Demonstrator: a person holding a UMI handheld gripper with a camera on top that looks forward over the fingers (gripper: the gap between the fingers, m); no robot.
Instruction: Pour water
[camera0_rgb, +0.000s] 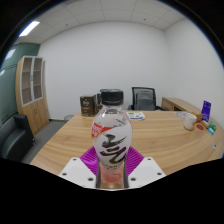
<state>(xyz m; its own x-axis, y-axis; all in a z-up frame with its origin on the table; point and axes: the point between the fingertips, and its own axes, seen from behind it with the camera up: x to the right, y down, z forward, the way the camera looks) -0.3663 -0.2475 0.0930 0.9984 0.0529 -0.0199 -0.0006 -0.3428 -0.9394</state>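
Note:
A clear plastic bottle (111, 135) with a black cap and a white label with black brush strokes stands upright between my fingers, lifted above the wooden table (70, 140). My gripper (111, 172) is shut on the bottle's lower body, the purple pads (89, 158) pressing it from both sides. A pinkish band shows near the bottle's base. I see no cup or other vessel near the bottle.
A long wooden table stretches ahead, with small items (196, 122) at its far right end. A black office chair (145, 98) and a dark box (88, 105) stand at the far side. A glass-door cabinet (31, 85) stands at the left wall.

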